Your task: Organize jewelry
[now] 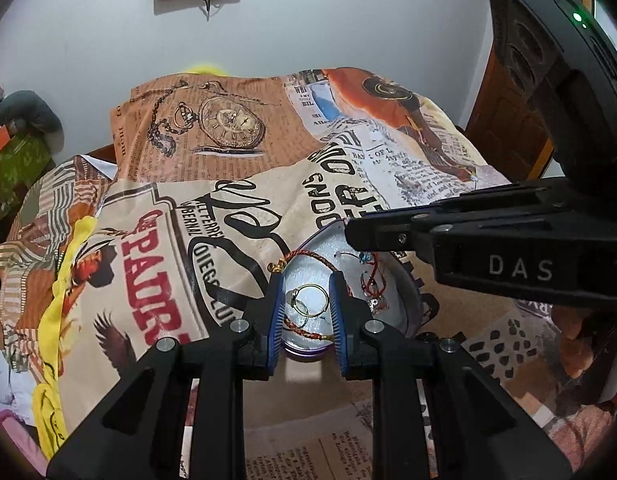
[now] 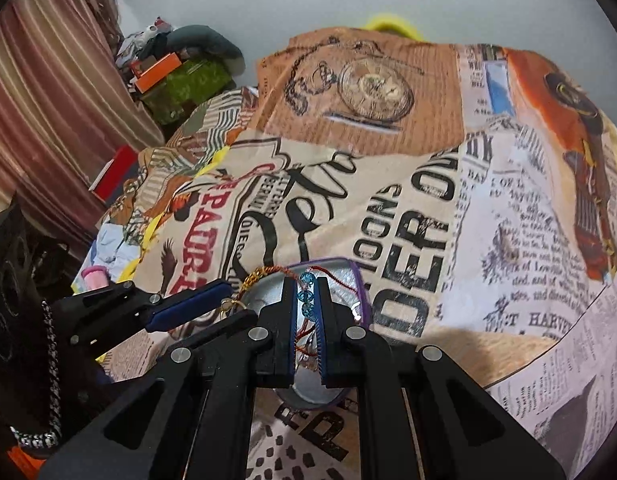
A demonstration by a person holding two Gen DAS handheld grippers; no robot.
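Observation:
A round silver tray with a purple rim (image 1: 408, 284) lies on the printed cloth and holds jewelry. In the left wrist view my left gripper (image 1: 307, 292) straddles a gold ring (image 1: 308, 300), jaws apart and not closed on it; a braided red-gold bracelet (image 1: 308, 330) curls around it. In the right wrist view my right gripper (image 2: 307, 304) is shut on a blue bead bracelet (image 2: 306, 292) over the tray (image 2: 358, 280). The left gripper's blue pads (image 2: 188, 304) show at left.
The newspaper-print cloth (image 1: 228, 208) covers the surface. More red thread pieces and a small charm (image 1: 376, 300) lie in the tray. Boxes and bags (image 2: 176, 76) are piled by the wall at far left. A striped curtain (image 2: 48, 80) hangs left.

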